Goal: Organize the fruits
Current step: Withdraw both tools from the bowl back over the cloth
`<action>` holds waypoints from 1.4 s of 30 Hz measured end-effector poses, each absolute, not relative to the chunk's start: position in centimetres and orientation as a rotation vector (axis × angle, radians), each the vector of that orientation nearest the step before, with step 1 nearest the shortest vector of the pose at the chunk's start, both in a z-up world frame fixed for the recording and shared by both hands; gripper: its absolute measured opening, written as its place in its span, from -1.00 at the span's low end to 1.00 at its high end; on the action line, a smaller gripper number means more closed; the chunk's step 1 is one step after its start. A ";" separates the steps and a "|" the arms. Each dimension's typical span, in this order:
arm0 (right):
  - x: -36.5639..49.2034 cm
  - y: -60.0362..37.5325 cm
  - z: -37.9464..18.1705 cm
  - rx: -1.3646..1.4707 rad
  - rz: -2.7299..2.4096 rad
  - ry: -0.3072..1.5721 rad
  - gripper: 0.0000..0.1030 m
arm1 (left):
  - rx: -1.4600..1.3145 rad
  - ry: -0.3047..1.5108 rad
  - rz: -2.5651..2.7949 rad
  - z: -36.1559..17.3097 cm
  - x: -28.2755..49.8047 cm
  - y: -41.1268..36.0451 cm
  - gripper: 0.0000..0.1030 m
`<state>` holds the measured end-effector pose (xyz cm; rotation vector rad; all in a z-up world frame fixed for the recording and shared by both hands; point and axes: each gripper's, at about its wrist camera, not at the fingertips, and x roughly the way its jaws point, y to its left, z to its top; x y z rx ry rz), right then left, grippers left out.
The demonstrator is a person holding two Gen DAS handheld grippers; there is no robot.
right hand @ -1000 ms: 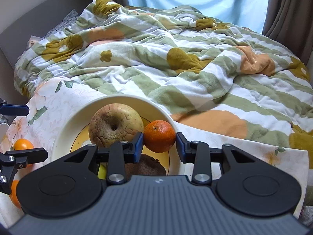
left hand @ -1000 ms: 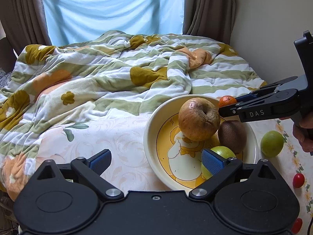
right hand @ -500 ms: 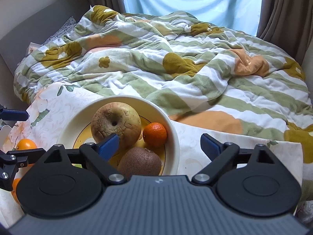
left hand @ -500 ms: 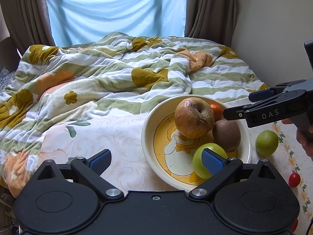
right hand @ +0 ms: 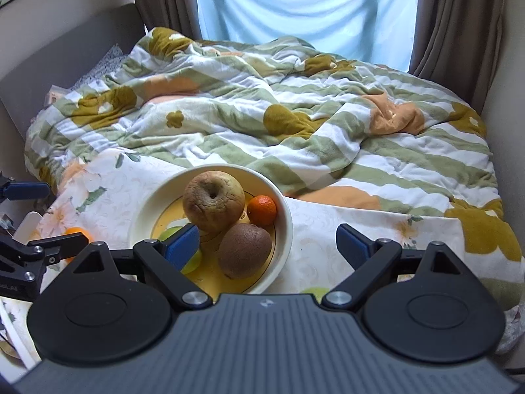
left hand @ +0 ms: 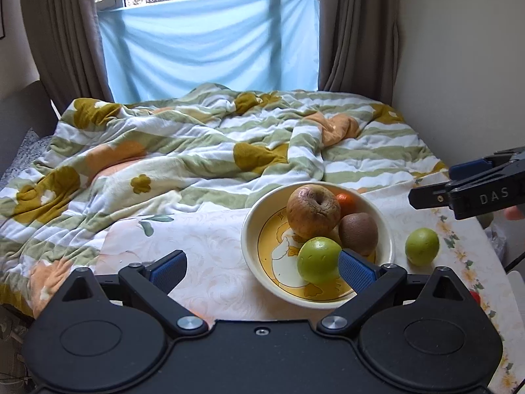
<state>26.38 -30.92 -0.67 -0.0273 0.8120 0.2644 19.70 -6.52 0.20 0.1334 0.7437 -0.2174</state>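
We see a round bowl (left hand: 251, 229) with a yellow duck picture, sitting on a bench (left hand: 203, 249) covered with a flowery cloth. In the bowl there is a big wrinkly brown apple (left hand: 313, 210), a fuzzy kiwi (left hand: 358, 233), a small orange (left hand: 346, 202) at the back, and a green apple (left hand: 318, 259) at the front. The big apple touches the kiwi. In the left camera picture, our left claw (left hand: 261, 269) is wide open low in the frame, and its right finger sits in front of the green apple. Another green fruit (left hand: 421, 246) lies on the bench just beside the bowl, on the right of the frame. A small red fruit (left hand: 475, 296) peeks out at the lower right edge. Our right claw (right hand: 267, 244) is wide open too and holds nothing. In its own picture it hovers over the near side of the bowl. An orange fruit (right hand: 76, 230) sits on the bench at the left of that frame. Behind the bench is a bed with a striped flower blanket (left hand: 197, 151) and a blue curtain (left hand: 210, 42).
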 end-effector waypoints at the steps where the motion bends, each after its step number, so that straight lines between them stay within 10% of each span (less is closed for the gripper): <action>1: 25.7 -31.0 -0.2 -0.023 0.261 0.807 1.00 | 0.123 0.734 -0.214 0.6 18.9 -6.4 0.95; 21: 9.2 -31.1 4.4 -0.017 0.232 0.718 1.00 | 0.042 0.661 -0.092 1.6 4.7 -4.9 1.00; 42: 2.6 -29.2 -7.2 0.020 -0.088 0.789 1.00 | 0.105 0.754 -0.144 -8.3 7.2 -1.2 1.00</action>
